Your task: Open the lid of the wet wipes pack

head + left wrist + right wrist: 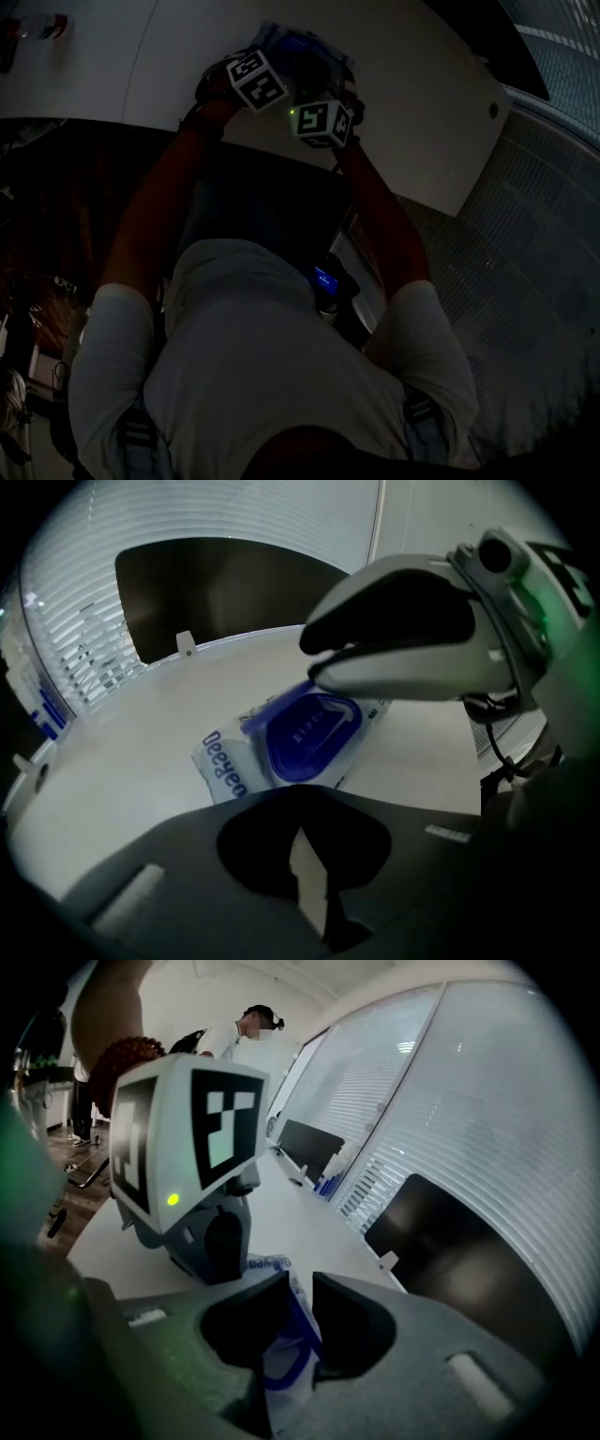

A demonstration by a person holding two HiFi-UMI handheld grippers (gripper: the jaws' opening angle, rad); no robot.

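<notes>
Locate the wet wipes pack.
The wet wipes pack lies on the table ahead of the left gripper in that gripper's view, its far end between the right gripper's jaws.

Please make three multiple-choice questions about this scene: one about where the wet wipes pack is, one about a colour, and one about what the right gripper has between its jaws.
1. Where does the wet wipes pack lie?
A. on the floor
B. on the white table
C. on a chair

2. Which colour is its lid?
A. red
B. green
C. blue

3. What is between the jaws of the right gripper?
A. part of the pack
B. nothing
C. a pen

Answers:
1 B: the left gripper view shows the pack resting on the table.
2 C: the lid is dark blue in that view.
3 A: the right gripper view shows white film and a blue rim pinched between its jaws.
</notes>
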